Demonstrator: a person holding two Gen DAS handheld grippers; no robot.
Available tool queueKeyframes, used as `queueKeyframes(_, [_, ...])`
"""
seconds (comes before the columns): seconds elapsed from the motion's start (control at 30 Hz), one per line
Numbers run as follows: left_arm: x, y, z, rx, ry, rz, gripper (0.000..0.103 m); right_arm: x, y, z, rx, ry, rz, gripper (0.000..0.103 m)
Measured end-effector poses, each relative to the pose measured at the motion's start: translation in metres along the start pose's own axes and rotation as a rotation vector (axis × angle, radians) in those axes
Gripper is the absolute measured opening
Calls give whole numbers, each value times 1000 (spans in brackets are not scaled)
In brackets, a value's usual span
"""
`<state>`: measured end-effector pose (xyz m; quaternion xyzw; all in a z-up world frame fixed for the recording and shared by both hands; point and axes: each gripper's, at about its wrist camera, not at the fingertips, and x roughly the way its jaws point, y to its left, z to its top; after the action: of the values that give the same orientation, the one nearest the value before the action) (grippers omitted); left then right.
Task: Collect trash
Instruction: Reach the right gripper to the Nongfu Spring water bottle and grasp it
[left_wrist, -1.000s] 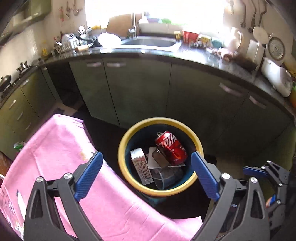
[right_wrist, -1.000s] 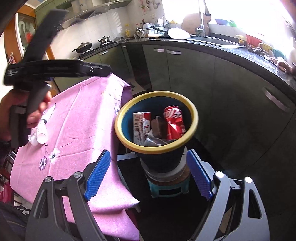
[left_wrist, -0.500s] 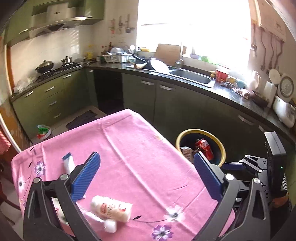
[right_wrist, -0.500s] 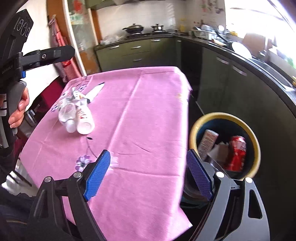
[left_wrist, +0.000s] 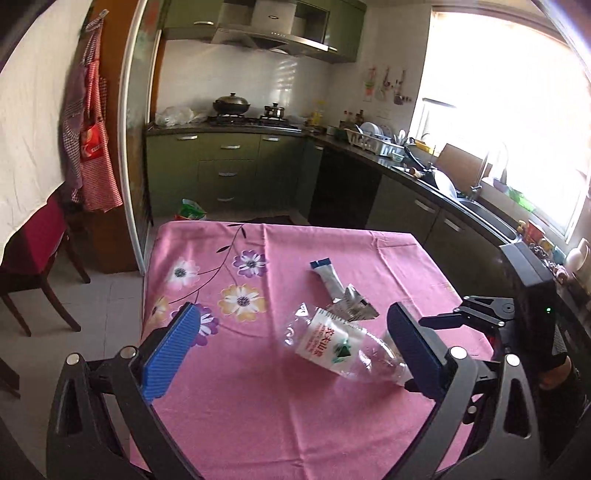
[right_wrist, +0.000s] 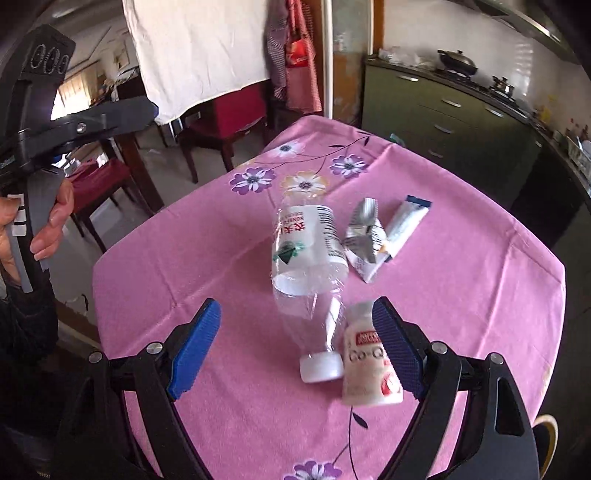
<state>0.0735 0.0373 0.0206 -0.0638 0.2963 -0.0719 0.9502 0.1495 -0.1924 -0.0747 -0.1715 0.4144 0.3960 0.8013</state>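
A crushed clear plastic bottle with a white label lies on the pink tablecloth; it also shows in the right wrist view, cap toward me. A small white drink bottle lies beside its cap. A silver wrapper and a white-blue tube lie just beyond; both show in the left wrist view, wrapper, tube. My left gripper is open and empty above the table. My right gripper is open and empty, hovering over the bottle's neck.
The yellow-rimmed bin peeks in at the right table edge. Green kitchen cabinets and a counter with a sink run behind. Dark wooden chairs stand beside the table. The right gripper's body is at the right of the left view.
Both grippers have swung away from the bin toward the table; the trash items now lie close in front of them. Both stay open and empty.
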Motion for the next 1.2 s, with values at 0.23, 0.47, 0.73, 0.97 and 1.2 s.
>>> queueKeyframes(0.23, [-4,22,-13,-63,-1,-11,96,58,7,19,-62,130,-33,83])
queueKeyframes(0.47, [-1,24,-18,-74,-3,-2,96,88,3,30,-89,177,-65,83])
queueKeyframes(0.73, [0,22,-21,-60,0,-10,96,110,-2,43,-117,228,-47,83])
queueKeyframes(0.97, [-3,22,-21,-48,-4,-3,96,117,-6,55,-198,244,24,83])
queueKeyframes(1.2, [-2,21,-22,-44,5,-7,96,124,1,60,-234,316,39,71])
